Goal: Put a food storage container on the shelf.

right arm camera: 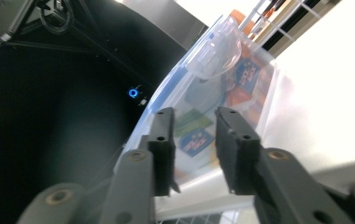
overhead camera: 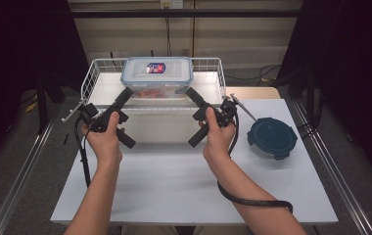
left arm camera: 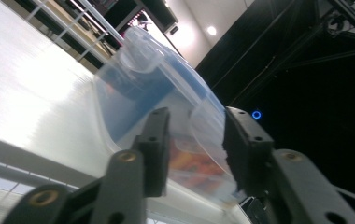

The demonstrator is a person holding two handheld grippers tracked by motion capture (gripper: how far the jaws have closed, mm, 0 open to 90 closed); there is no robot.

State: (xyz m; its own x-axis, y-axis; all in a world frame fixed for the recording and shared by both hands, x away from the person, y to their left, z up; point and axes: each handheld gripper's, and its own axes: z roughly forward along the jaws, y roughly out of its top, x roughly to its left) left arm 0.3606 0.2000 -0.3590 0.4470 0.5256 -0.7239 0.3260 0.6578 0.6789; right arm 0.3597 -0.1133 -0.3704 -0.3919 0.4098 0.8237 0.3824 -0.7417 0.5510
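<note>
Wire basket stands at the far side of the white table, and everything else is placed from it. Left hand sits just in front of the basket's left front corner, holding the left gripper, whose black jaws reach up over the front rim to the lower left corner of a clear plastic box with a blue-sealed lid. In the left gripper view that gripper has its jaws standing either side of the box's corner; the near wall lies between the pads, but whether they press on it or stand just clear I cannot tell. The box itself sits inside the basket, towards its back wall and about midway across, upright with its lid on and a small label on top. Right gripper comes in over the basket's front rim to the box's lower right corner, held by the right hand just in front of the basket's right front corner. In the right gripper view that gripper frames the box's end wall between its jaws, with a gap visible between the pads, and a firm clamp cannot be made out. Round dark blue container lies on the table to the right of the basket, well apart from it
</note>
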